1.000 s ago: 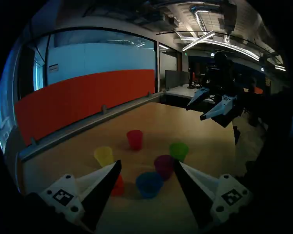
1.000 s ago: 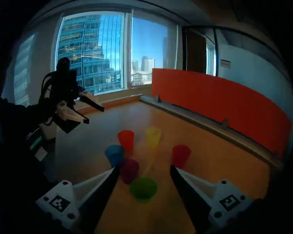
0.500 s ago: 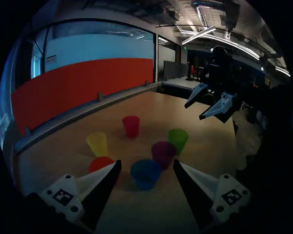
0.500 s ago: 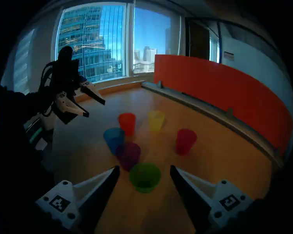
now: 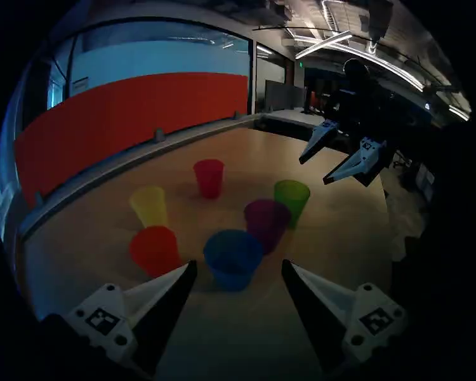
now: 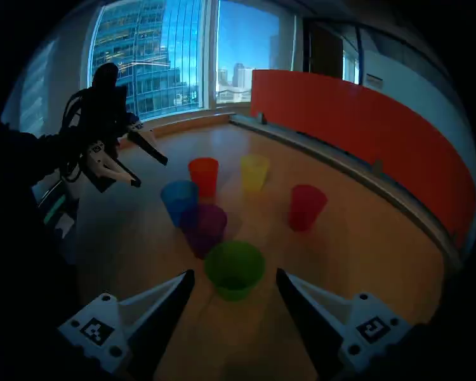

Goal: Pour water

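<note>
six cups [image 5: 268, 219] before spread left tongs [image 5: 238, 265]

Blue cup [image 5: 233, 257], purple cup [image 5: 266, 222], green cup [image 5: 292, 198], red cup [image 5: 209, 178], yellow cup [image 5: 149, 206] and orange cup [image 5: 154, 249] stand on a tan wooden table [image 5: 339, 216]. The wall panel [image 5: 124, 114] is red-orange. The left gripper [image 5: 238, 265] is white, black inside, with black-and-white square markers.

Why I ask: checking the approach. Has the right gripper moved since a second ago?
Yes: forward, toward the green cup, which now looks larger.
</note>
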